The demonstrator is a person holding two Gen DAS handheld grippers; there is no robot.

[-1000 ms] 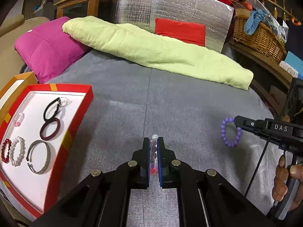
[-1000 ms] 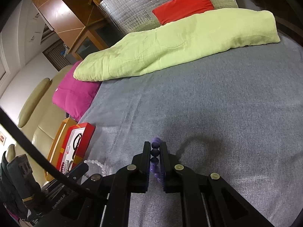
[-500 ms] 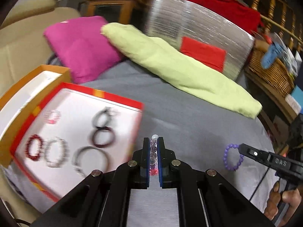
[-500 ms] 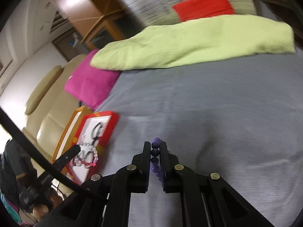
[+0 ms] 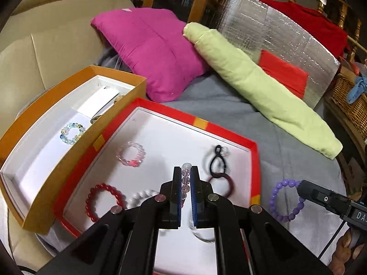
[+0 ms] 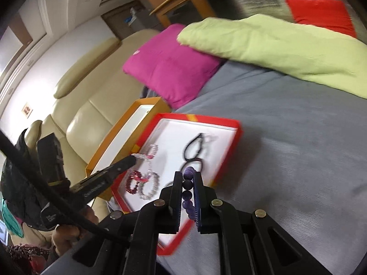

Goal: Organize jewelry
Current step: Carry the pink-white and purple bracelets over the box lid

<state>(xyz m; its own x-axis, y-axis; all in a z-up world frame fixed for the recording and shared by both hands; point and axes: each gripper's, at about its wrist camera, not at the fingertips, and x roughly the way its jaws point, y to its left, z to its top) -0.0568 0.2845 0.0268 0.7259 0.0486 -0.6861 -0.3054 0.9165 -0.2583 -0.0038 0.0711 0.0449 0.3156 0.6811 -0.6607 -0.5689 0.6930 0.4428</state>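
We saw even, fairly bright indoor light in both views, with glare sparkling off the crinkled silver foil panel point(image 5: 282, 39) and only soft shadows on the white floor of the red-rimmed cardboard tray point(image 5: 229, 135). In the right wrist view we found plain motion blur, smearing the long pale-green cushion point(image 6: 275, 45) and the tray's near rim point(image 6: 227, 162), while the left wrist view was sharper, blurred mainly around the dark maroon ring point(image 5: 226, 184). Both pictures bent strongly at the edges and faded into a black fisheye border.
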